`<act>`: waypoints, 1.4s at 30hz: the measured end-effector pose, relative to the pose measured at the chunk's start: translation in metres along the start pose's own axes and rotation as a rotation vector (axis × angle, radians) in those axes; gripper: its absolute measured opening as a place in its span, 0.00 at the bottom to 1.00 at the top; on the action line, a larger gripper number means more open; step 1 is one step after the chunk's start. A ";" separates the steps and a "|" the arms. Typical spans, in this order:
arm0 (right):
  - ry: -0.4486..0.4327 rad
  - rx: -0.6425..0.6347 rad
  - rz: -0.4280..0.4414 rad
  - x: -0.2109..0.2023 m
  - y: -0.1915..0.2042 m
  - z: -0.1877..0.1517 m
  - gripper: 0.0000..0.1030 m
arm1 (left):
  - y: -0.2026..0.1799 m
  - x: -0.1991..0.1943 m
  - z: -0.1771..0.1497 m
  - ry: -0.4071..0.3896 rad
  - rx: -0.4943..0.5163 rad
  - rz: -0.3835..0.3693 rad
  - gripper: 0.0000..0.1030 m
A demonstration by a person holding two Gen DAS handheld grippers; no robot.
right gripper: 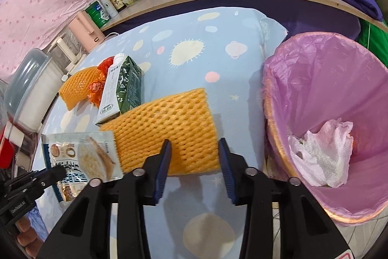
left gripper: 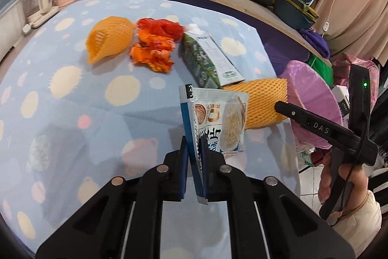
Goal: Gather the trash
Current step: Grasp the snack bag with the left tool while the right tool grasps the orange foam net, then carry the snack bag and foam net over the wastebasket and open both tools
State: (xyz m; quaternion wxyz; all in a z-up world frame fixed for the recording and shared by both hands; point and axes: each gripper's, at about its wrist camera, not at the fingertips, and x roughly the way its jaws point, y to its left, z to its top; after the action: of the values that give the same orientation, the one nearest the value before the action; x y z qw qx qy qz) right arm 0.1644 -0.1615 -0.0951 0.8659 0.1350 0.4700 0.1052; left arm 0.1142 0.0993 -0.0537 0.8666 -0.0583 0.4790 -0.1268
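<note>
the left gripper (left gripper: 194,149) jaws are pinching a snack packet (left gripper: 213,120); the right gripper (right gripper: 195,152) jaws are spreading beside one of two orange foam nets (right gripper: 167,130), lying on the table (right gripper: 218,52) just beside the pink-lined bin (right gripper: 322,79), with one green carton (right gripper: 123,89) behind the net.

Left gripper (left gripper: 194,152) sporting chunky black linkage arms, silver rivets, blue ribbed jaws, right gripper (right gripper: 194,154) matching it, "DAS" lettering showing, green LED glowing, hand (left gripper: 339,179) wearing cream sleeve
</note>
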 end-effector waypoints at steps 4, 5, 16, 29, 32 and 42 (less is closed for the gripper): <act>0.016 -0.010 0.004 0.003 0.004 -0.002 0.10 | 0.006 -0.005 -0.003 0.006 -0.006 0.029 0.09; 0.015 -0.009 0.006 0.002 0.005 -0.003 0.09 | 0.007 -0.006 -0.003 0.007 -0.009 0.031 0.09; -0.035 0.020 0.052 -0.016 0.006 -0.008 0.69 | 0.008 -0.021 -0.015 0.013 -0.004 0.062 0.09; -0.044 -0.044 0.122 -0.032 0.034 -0.006 0.09 | 0.013 -0.037 -0.010 0.001 -0.028 0.054 0.09; -0.107 -0.023 0.104 -0.064 0.029 -0.001 0.09 | 0.003 -0.045 -0.005 -0.018 -0.008 0.029 0.09; -0.293 0.082 -0.062 -0.153 -0.023 0.018 0.09 | -0.059 -0.065 0.025 -0.077 0.086 -0.076 0.09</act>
State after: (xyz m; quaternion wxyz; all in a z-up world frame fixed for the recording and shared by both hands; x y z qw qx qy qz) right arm 0.0985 -0.2324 0.0269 0.9218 0.1696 0.3465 0.0380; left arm 0.0928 0.0602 0.0263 0.8808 -0.0438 0.4367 -0.1778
